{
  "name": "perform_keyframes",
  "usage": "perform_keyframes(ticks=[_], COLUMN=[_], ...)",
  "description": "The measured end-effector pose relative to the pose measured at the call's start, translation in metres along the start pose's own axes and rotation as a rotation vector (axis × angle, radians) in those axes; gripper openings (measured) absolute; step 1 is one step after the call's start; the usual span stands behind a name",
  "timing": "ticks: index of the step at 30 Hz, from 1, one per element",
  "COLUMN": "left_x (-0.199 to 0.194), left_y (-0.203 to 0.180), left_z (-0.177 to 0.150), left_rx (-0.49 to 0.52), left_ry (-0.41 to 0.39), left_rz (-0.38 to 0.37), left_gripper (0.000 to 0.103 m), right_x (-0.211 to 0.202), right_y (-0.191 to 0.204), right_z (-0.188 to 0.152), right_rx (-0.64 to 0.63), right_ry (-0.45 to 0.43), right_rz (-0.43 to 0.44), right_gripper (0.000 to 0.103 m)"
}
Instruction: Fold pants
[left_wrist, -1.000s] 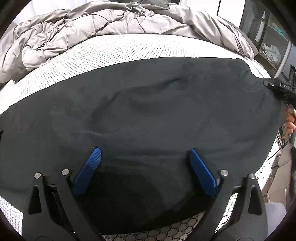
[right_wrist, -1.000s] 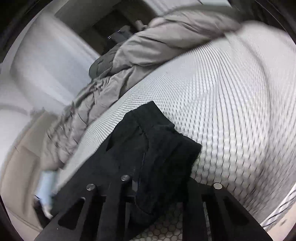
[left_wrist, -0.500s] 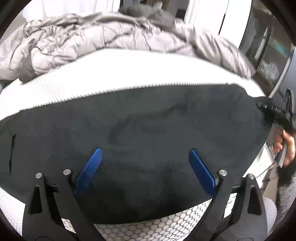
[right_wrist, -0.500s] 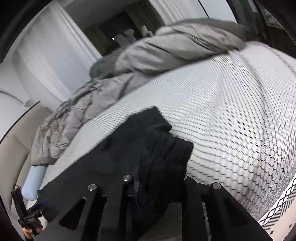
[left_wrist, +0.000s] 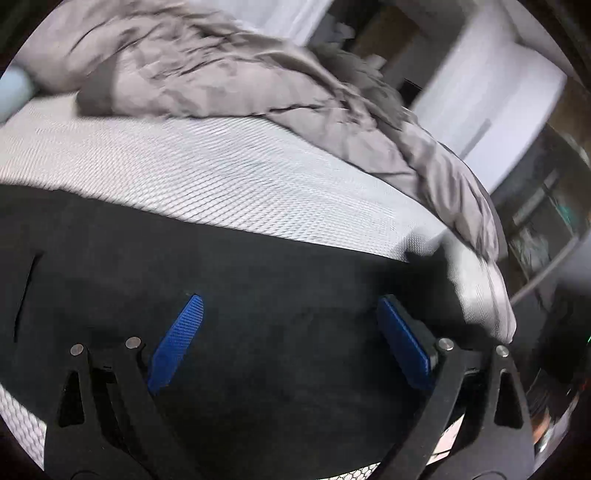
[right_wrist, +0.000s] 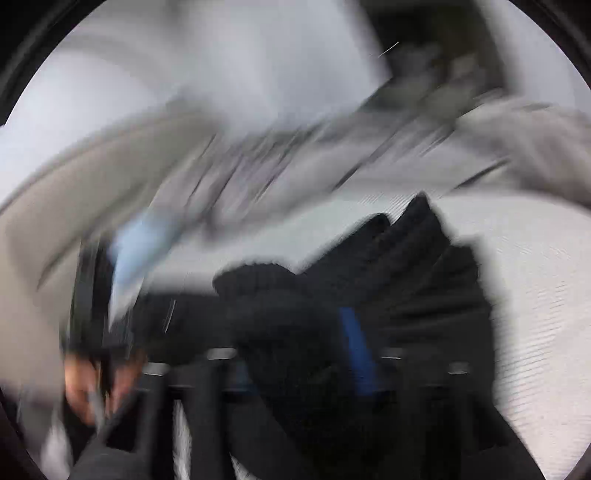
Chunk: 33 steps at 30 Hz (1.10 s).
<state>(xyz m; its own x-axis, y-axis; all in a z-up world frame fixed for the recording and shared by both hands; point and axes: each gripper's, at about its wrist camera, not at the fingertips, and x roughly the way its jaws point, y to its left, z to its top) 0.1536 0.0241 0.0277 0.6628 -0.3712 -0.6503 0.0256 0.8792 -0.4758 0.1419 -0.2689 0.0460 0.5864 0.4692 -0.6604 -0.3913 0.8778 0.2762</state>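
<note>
The black pants (left_wrist: 229, 280) lie spread across the white mattress (left_wrist: 221, 173). My left gripper (left_wrist: 291, 325) hovers over them, open and empty, its blue pads (left_wrist: 177, 339) wide apart. In the blurred right wrist view my right gripper (right_wrist: 314, 354) is shut on a bunched end of the pants (right_wrist: 399, 266), with one blue pad (right_wrist: 354, 350) showing beside the cloth. The black fabric hides the other pad.
A rumpled grey duvet (left_wrist: 229, 74) is heaped along the far side of the mattress. A pale blue pillow (left_wrist: 11, 92) sits at the far left. The bed's right edge (left_wrist: 495, 291) drops off toward dark shelving. A hand (right_wrist: 85, 387) shows low left in the right wrist view.
Both grippers have swung. The left view has turned toward the duvet and the bed's right edge. The right gripper has moved fast, still holding the bunched pants, and its view is blurred.
</note>
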Motion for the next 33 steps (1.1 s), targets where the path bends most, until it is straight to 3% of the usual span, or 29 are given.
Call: perform_keyframes(ticks=[1,3,4,6,9,10,12,14,17,18,21,24,28,30,33], left_x=[0.000,-0.001,0.001,0.007,0.020,0.026,0.042,0.060,0.085,0.088,0.081,0.066,0.048,0.053,0.082], left_y=[0.003,0.000,-0.005,-0.014,-0.029,-0.036,-0.051,-0.068,-0.081,-0.082,-0.083,-0.083,-0.077,-0.066,-0.046], left_z=[0.000,-0.002,-0.003,-0.007,-0.019,-0.026,-0.039,-0.052,-0.075,-0.081,-0.089,-0.098,-0.088,-0.075,-0.058], left_rx=[-0.008,0.019,0.047,0.093,0.136,0.143,0.184,0.243,0.334,0.355,0.402,0.442,0.374,0.266,0.086], left_ry=[0.004,0.006,0.013,0.031,0.074,0.089,0.139,0.189,0.289,0.289,0.294,0.309,0.258,0.239,0.322], left_rz=[-0.011,-0.022,-0.021,-0.014,-0.033,-0.041,-0.046,-0.044,0.002,0.018,0.037,0.045,-0.061,-0.145,-0.247], left_gripper=[0.094,0.094,0.095,0.095,0.095,0.095,0.095,0.095,0.091,0.091,0.091,0.091,0.090,0.090,0.089], right_x=[0.016,0.039,0.036,0.005,-0.041,-0.053,-0.065,-0.061,-0.033,-0.026,-0.012,-0.005,-0.019,-0.024,-0.026], right_y=[0.006,0.020,0.024,0.030,0.024,0.018,-0.002,-0.027,-0.072,-0.083,-0.102,-0.108,-0.097,-0.090,-0.077], right_z=[-0.009,-0.036,-0.041,-0.039,-0.027,-0.021,-0.019,-0.021,-0.029,-0.036,-0.054,-0.051,-0.047,-0.045,-0.044], right_rx=[-0.026,-0.105,-0.136,-0.194,-0.182,-0.173,-0.134,-0.050,0.111,0.137,0.126,0.079,0.070,0.066,0.046], right_ry=[0.073,0.243,0.255,0.189,0.042,-0.015,-0.064,-0.036,0.074,0.113,0.221,0.235,0.211,0.189,0.181], right_rz=[0.016,-0.045,-0.052,-0.027,-0.008,-0.039,-0.146,-0.202,-0.250,-0.265,-0.309,-0.312,-0.328,-0.308,-0.294], right_gripper=[0.054,0.054,0.054,0.056,0.076,0.084,0.085,0.085,0.085,0.085,0.085,0.086,0.086,0.086,0.086])
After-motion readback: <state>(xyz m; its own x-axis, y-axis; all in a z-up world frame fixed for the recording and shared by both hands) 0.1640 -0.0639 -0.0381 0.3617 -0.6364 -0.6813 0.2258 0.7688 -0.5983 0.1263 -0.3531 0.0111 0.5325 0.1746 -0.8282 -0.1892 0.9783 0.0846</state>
